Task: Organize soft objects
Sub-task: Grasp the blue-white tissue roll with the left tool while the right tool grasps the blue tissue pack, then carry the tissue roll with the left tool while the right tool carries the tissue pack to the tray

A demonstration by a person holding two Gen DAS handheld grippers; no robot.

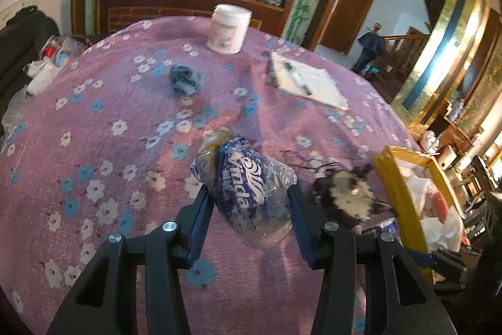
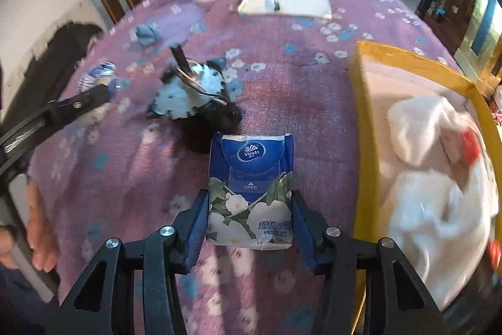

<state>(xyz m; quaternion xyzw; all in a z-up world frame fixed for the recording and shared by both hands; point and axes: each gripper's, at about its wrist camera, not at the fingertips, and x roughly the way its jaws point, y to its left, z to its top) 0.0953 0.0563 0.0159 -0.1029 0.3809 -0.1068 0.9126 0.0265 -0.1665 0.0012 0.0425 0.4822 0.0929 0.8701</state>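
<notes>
Tissue pack (image 2: 251,193) between right hand-held gripper (image 2: 250,198) pads, clamped, above tablecloth (image 2: 298,77)

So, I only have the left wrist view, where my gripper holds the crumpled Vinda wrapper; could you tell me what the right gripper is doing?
Observer: The right gripper has a flat blue Vinda tissue pack printed with white flowers between its fingers, with the pads against both long sides.
Operator: Thank you. Has it been put away yet?
Observer: No, it is outside the yellow-taped cardboard box, just left of the near wall, over the purple flowered tablecloth.
Operator: And what is inside from that side?
Observer: White cloths fill most of the interior that shows.
</notes>
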